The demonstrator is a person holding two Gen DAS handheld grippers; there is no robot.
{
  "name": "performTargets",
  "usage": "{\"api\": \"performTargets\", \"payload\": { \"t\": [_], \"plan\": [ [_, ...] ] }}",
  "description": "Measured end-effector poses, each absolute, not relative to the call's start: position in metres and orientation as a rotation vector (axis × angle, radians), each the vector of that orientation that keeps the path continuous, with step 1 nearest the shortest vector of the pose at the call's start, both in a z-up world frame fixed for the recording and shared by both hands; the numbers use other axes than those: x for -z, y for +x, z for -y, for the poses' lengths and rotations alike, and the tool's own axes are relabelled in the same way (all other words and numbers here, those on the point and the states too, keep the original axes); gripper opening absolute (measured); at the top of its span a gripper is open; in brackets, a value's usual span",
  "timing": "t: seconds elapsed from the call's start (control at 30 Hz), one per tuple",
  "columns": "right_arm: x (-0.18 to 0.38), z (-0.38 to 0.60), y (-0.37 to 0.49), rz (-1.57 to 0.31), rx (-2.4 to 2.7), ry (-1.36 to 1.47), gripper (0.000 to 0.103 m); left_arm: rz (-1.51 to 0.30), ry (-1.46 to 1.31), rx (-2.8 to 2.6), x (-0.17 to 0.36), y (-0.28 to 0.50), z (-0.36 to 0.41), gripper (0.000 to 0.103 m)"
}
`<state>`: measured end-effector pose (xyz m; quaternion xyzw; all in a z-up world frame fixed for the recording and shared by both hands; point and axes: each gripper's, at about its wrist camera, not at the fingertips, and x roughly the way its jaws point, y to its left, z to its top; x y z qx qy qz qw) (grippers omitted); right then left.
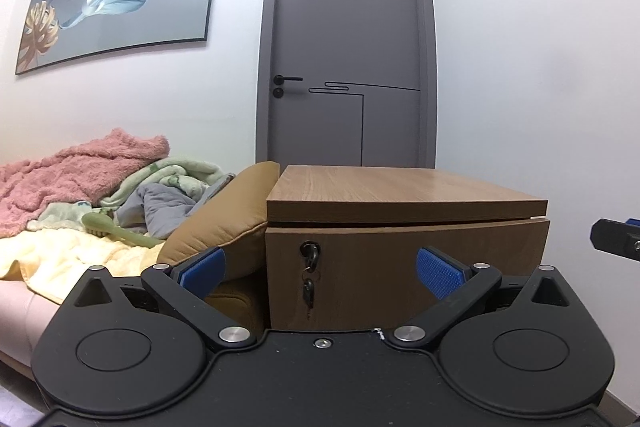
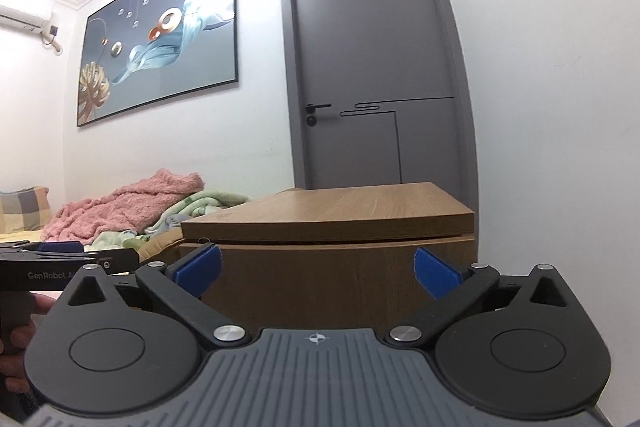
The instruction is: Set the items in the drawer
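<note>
Both grippers hung released, holding nothing: the left gripper and right gripper each faced the shut drawer at centre frame. Lower left of it, a key dangled from the lock.

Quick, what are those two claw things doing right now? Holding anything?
Left gripper: open, holding nothing.
Right gripper: open, holding nothing.
</note>
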<state>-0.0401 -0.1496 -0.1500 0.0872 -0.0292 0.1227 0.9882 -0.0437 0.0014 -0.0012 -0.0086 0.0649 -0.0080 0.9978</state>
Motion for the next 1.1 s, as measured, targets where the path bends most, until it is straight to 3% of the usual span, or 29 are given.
{"api": "performTargets", "payload": {
  "t": [1.1],
  "plan": [
    [0.159,0.139,-0.038,0.036,-0.227,0.189,0.103,-0.123,-0.01,-0.023,0.003,-0.038,-0.005,0.102]
  ]
}}
